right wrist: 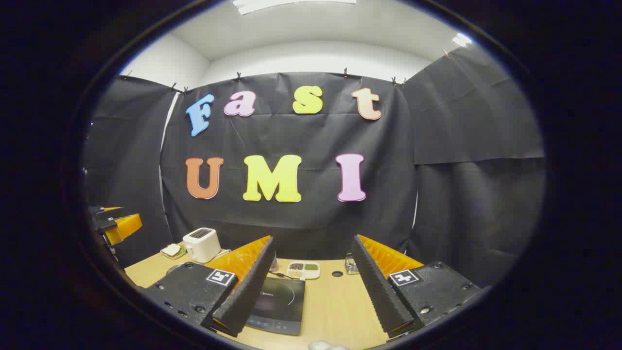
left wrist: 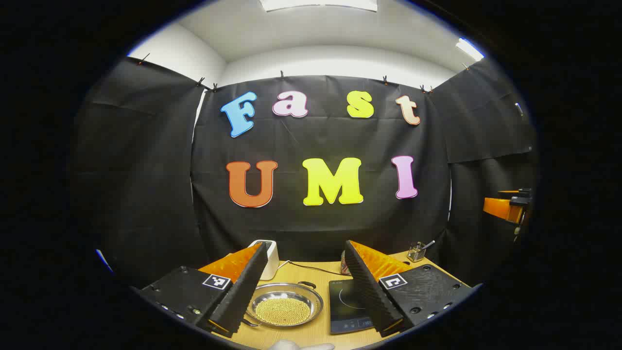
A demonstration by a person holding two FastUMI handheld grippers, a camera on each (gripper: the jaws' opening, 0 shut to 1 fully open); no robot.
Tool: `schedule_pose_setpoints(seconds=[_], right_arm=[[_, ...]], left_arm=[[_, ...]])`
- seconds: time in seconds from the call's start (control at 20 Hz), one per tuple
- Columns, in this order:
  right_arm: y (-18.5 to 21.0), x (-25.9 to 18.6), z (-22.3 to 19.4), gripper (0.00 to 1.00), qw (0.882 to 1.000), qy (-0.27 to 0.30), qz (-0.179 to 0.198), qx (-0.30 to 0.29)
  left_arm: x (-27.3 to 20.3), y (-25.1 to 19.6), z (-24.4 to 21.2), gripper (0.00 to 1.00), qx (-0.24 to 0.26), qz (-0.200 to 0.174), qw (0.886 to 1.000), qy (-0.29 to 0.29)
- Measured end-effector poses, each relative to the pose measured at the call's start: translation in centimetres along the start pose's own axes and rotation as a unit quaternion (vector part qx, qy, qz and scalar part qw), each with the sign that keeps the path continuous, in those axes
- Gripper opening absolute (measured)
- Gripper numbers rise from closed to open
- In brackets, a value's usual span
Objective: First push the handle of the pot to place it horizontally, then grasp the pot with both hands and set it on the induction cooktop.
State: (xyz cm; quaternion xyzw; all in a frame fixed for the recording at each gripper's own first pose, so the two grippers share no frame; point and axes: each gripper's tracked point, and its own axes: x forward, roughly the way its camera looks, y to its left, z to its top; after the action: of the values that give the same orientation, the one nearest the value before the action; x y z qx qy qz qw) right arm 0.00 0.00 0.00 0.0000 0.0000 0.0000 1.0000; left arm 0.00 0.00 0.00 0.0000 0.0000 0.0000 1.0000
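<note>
The steel pot (left wrist: 284, 305), shallow and full of small yellow beads, sits on the wooden table (left wrist: 320, 272), low between my left gripper's fingers. A dark loop handle (left wrist: 307, 284) shows at its far rim. The black induction cooktop (left wrist: 347, 306) lies just right of the pot. My left gripper (left wrist: 306, 244) is held above the table, open and holding nothing. In the right gripper view the cooktop (right wrist: 279, 304) lies beside the left finger (right wrist: 248, 287). My right gripper (right wrist: 313, 238) is open and holds nothing too.
A white toaster (right wrist: 201, 244) and a plate of bread (right wrist: 171, 250) stand at the back left. A small tray of beans (right wrist: 303, 270) lies behind the cooktop, and a utensil cup (left wrist: 416, 252) stands at the back right. The other gripper (left wrist: 508, 206) hovers far right.
</note>
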Motion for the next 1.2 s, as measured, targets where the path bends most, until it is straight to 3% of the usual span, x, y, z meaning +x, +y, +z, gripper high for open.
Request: schedule_pose_setpoints(seconds=[0.5, 0.7, 0.75, 0.85, 0.9, 0.95, 1.0, 1.05, 1.1, 1.15, 1.2], right_arm=[[1.9, -0.7, -0.5, 0.99, 1.0, 0.012, 0.012, -0.012], [2.8, -1.0, -1.0, 0.99, 1.0, 0.018, 0.02, -0.015], [3.0, -1.0, -1.1, 0.99, 0.999, 0.021, 0.023, -0.018], [3.3, -1.1, -1.4, 0.99, 0.999, 0.025, 0.028, -0.025], [3.4, -1.0, -1.5, 0.99, 0.999, 0.026, 0.03, -0.028], [3.5, -0.8, -1.8, 0.99, 0.999, 0.028, 0.032, -0.03], [3.6, -0.7, -2.0, 0.99, 0.998, 0.032, 0.035, -0.031], [3.7, -0.6, -2.4, 0.99, 0.998, 0.036, 0.039, -0.03], [3.7, -0.4, -2.7, 1.0, 0.998, 0.038, 0.043, -0.03], [3.7, -0.1, -3.0, 1.0, 0.998, 0.04, 0.047, -0.029], [3.7, 0.2, -3.4, 0.99, 0.997, 0.047, 0.049, -0.029]], left_arm=[[-0.2, 1.6, 0.1, 0.95, -0.016, 0.003, 1.0, 0.001], [-0.3, 1.9, -0.2, 0.91, -0.018, -0.002, 1.0, 0.008], [-0.5, 1.9, -0.4, 0.78, -0.021, -0.006, 1.0, 0.011], [-0.6, 1.7, -1.3, 0.74, -0.028, -0.017, 0.999, 0.028], [-0.8, 1.1, -1.7, 0.65, -0.032, -0.029, 0.998, 0.036], [-0.7, 0.6, -1.9, 0.63, -0.036, -0.039, 0.998, 0.039], [-0.6, 0.7, -2.1, 0.39, -0.034, -0.041, 0.998, 0.045], [-0.7, 1.0, -2.6, 0.53, -0.03, -0.036, 0.998, 0.05], [-0.5, 1.4, -3.0, 0.19, -0.022, -0.029, 0.998, 0.054], [-0.3, 1.7, -3.4, 0.27, -0.015, -0.021, 0.998, 0.06], [-0.3, 1.8, -3.8, 0.19, -0.01, -0.016, 0.998, 0.067]])
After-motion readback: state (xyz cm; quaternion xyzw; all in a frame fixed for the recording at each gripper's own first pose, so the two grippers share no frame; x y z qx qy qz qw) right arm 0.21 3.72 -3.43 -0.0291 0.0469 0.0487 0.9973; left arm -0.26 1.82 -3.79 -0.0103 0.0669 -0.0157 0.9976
